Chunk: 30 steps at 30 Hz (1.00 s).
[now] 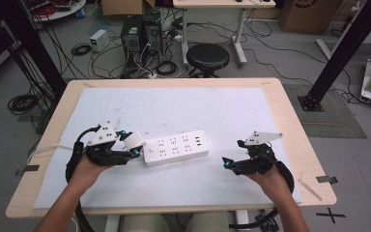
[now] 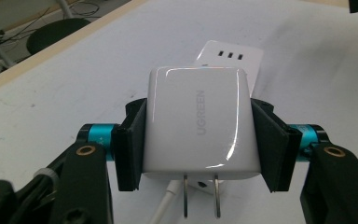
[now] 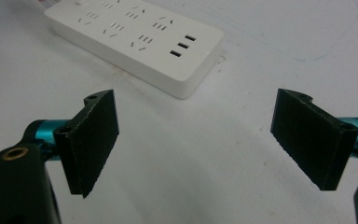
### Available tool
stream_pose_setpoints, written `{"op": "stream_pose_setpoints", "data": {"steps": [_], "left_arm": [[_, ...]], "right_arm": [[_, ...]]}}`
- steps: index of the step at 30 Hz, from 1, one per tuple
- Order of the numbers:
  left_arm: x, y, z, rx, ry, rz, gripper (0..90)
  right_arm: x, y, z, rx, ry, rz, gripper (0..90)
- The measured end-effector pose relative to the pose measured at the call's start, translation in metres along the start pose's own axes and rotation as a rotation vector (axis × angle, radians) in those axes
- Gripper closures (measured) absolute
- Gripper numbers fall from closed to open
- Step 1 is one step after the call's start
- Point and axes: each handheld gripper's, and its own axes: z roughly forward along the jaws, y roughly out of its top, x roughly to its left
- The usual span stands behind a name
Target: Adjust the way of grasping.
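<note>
While clamped in left hand-held gripper, charger

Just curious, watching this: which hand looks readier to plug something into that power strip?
Left, probably. The left gripper already clamps a white charger beside the power strip; the right gripper is open, holding nothing.

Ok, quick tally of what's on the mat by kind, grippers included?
Power strips: 1, the white power strip lying on the mat.
Chargers: 1, the white charger, held in the left gripper.
Grippers: 2, counting the right gripper, open with nothing in it.
Total: 4
</note>
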Motion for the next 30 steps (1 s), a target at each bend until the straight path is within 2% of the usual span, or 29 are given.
{"op": "stream_pose_setpoints", "data": {"steps": [1, 2, 3, 8, 17, 18, 21, 22, 24, 30], "left_arm": [[0.0, 0.0, 0.0, 0.0, 0.0, 0.0, 42.5], [-0.005, 0.0, 0.003, 0.002, -0.017, 0.025, 42.5], [-0.005, 0.0, 0.003, 0.002, -0.017, 0.025, 42.5], [-0.014, 0.003, 0.008, 0.007, -0.05, 0.09, 42.5], [-0.021, 0.004, 0.013, 0.001, -0.076, 0.13, 42.5], [-0.023, 0.005, 0.015, 0.004, -0.095, 0.167, 42.5], [-0.023, 0.005, 0.016, 0.004, -0.106, 0.182, 42.5], [-0.027, 0.005, 0.019, 0.007, -0.135, 0.239, 42.5], [-0.03, 0.004, 0.022, 0.012, -0.15, 0.267, 42.5], [-0.033, 0.005, 0.027, 0.003, -0.173, 0.294, 42.5]], "right_arm": [[0.0, 0.0, 0.0, 0.0, 0.0, 0.0, 15.4], [0.001, 0.001, 0.001, 0.002, 0.014, 0.001, 15.4], [0.001, 0.001, 0.001, 0.002, 0.014, 0.001, 15.4], [0.005, 0.004, 0.006, 0.007, 0.046, 0.011, 15.5], [0.012, 0.008, 0.011, 0.009, 0.086, 0.033, 15.5], [0.015, 0.01, 0.014, 0.012, 0.111, 0.047, 15.5], [0.016, 0.011, 0.014, 0.009, 0.118, 0.051, 15.5], [0.019, 0.014, 0.017, 0.004, 0.152, 0.067, 15.4], [0.021, 0.015, 0.019, 0.001, 0.176, 0.079, 15.5], [0.028, 0.02, 0.026, 0.009, 0.23, 0.089, 15.5]]}}
